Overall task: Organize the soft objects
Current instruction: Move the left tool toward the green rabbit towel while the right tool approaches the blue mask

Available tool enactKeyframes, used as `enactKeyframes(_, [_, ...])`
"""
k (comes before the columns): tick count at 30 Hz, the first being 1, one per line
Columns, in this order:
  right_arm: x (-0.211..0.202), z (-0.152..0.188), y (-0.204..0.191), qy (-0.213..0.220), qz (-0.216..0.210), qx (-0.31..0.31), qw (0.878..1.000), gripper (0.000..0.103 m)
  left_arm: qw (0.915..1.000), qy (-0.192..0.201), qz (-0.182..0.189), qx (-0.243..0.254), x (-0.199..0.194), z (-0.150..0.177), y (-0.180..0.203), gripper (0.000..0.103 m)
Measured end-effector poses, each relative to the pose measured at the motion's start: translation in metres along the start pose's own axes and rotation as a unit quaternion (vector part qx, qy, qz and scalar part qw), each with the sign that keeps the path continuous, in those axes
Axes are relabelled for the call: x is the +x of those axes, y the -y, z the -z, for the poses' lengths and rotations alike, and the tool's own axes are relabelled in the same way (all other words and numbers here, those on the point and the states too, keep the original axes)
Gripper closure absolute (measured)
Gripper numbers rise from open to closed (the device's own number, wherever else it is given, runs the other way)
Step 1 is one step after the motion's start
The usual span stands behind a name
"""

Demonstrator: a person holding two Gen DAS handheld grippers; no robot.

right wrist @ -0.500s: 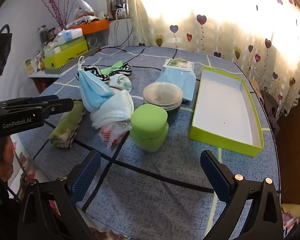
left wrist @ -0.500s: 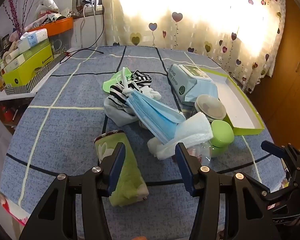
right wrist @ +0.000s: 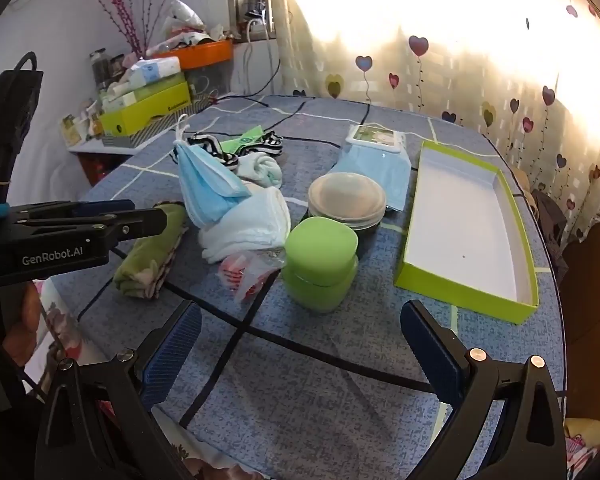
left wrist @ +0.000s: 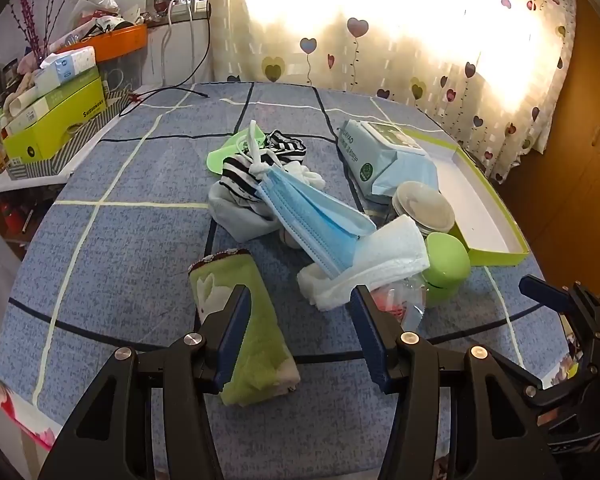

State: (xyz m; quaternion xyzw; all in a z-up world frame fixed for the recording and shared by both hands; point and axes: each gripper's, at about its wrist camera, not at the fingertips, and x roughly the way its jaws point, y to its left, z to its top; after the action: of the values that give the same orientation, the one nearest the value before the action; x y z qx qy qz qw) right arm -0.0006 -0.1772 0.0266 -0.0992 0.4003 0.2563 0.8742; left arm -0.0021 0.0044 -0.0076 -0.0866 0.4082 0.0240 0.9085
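Observation:
A folded green towel (left wrist: 244,320) lies near the table's front, also in the right wrist view (right wrist: 148,256). Behind it is a heap: a blue face mask (left wrist: 312,216), a white cloth (left wrist: 372,264), striped socks (left wrist: 244,176) and a grey cloth (left wrist: 236,216). My left gripper (left wrist: 300,320) is open and empty, its left finger over the towel's edge. My right gripper (right wrist: 300,344) is open wide and empty, above bare tablecloth in front of a green jar (right wrist: 320,264).
An empty lime-green box lid (right wrist: 468,288) lies at the right. A wipes pack (right wrist: 376,152), a round lidded tub (right wrist: 346,200) and a small plastic wrapper (right wrist: 248,272) sit by the heap. Boxes and clutter (left wrist: 56,120) stand on a shelf at the far left.
The left gripper has edged slightly forward toward the towel and the heap. The right gripper has barely moved. Nothing on the table has shifted.

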Motion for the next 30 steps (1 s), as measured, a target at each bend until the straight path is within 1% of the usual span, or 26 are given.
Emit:
enactKeyframes(7, [-0.0016,0.0012,0.0026,0.006,-0.008,-0.005,1.0,0.002,1.0,-0.004,0.003,-0.001,-0.0008,0.0001,-0.0017,0.05])
enactKeyframes(12, [-0.0005,0.0014,0.0011,0.003,-0.016,-0.011,1.0,0.002,1.0,-0.004,0.003,-0.002,-0.0016,0.0,-0.0005,0.05])
enactKeyframes(17, [-0.0015,0.0014,-0.0004,0.007,-0.024,-0.015,1.0,0.002,1.0,-0.004,-0.001,-0.004,-0.0021,-0.0004,-0.0004,0.05])
enactKeyframes(27, [-0.0023,0.0007,-0.0037,0.008,-0.033,-0.022,0.999,0.002,0.9997,-0.004,0.017,-0.019,-0.0043,-0.0005,-0.0048,0.05])
enactKeyframes(30, [-0.0038,0.0004,-0.0065,0.011,-0.036,-0.027,0.999,0.002,0.9998,0.0,0.013,-0.015,-0.0063,-0.0005,-0.0044,0.05])
